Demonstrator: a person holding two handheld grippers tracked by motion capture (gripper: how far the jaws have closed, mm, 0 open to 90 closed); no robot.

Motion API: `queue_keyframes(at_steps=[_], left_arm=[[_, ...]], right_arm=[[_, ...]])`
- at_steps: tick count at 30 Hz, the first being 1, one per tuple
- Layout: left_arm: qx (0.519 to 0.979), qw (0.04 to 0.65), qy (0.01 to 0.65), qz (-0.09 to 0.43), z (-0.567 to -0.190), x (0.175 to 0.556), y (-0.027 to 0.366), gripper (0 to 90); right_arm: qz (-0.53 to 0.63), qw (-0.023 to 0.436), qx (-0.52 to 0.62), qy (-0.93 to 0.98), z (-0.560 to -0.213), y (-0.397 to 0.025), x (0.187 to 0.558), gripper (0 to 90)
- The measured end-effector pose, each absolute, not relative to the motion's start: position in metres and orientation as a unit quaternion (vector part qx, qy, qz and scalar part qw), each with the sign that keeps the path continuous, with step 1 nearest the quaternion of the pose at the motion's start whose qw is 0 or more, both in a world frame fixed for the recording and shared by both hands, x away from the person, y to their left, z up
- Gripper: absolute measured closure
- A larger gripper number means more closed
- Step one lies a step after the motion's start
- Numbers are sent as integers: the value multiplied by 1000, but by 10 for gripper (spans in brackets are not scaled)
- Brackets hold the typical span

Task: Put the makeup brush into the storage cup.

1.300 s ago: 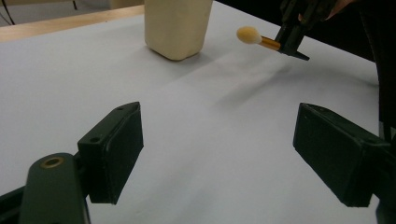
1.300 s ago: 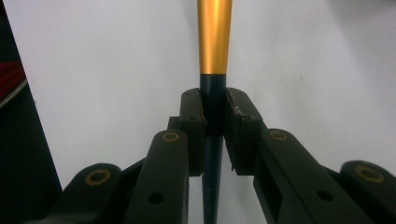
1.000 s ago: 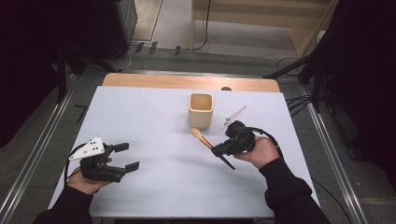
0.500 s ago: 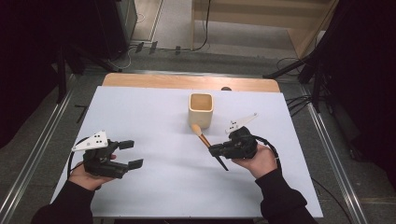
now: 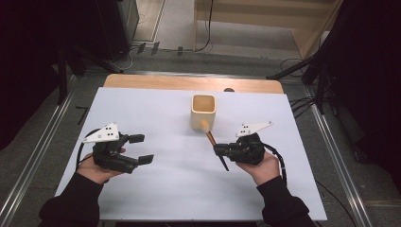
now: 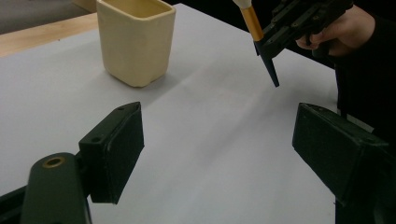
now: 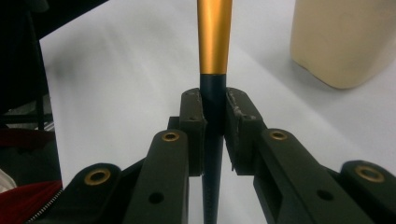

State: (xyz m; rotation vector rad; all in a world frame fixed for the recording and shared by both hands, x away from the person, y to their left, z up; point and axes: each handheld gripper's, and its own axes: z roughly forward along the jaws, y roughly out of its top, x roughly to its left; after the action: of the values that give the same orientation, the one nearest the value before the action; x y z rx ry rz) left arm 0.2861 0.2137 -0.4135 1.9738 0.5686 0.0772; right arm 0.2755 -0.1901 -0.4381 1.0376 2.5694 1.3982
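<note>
cream cup (image 5: 204, 111); brush (image 5: 215, 146) with dark blue handle, orange collar, pale tip; white table cover (image 5: 156, 113); black grippers, grey plates.

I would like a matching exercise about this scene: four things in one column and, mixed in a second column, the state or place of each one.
Things:
1. left gripper
2. right gripper
3. cup
4. brush

States:
A. stands upright on the white table cover, nothing inside that can be seen
B. lifted off the table, bristle end near the cup
C. jaws apart, holding nothing
D. jaws closed on a dark handle

Pairs: 1-C, 2-D, 3-A, 4-B
</note>
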Motion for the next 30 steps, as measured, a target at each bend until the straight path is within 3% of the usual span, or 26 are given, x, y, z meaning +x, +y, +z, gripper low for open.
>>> queue_keyframes(at_steps=[17,25,30], left_arm=[[812,520,263,20,-424,287,196,195],[806,538,246,5,-420,278,188,227],[805,544,235,0,-422,275,182,251]], right_arm=[[481,22,332,811,-443,-176,271,793],[507,13,327,797,-450,-172,270,792],[517,-20,328,790,-454,-165,271,792]])
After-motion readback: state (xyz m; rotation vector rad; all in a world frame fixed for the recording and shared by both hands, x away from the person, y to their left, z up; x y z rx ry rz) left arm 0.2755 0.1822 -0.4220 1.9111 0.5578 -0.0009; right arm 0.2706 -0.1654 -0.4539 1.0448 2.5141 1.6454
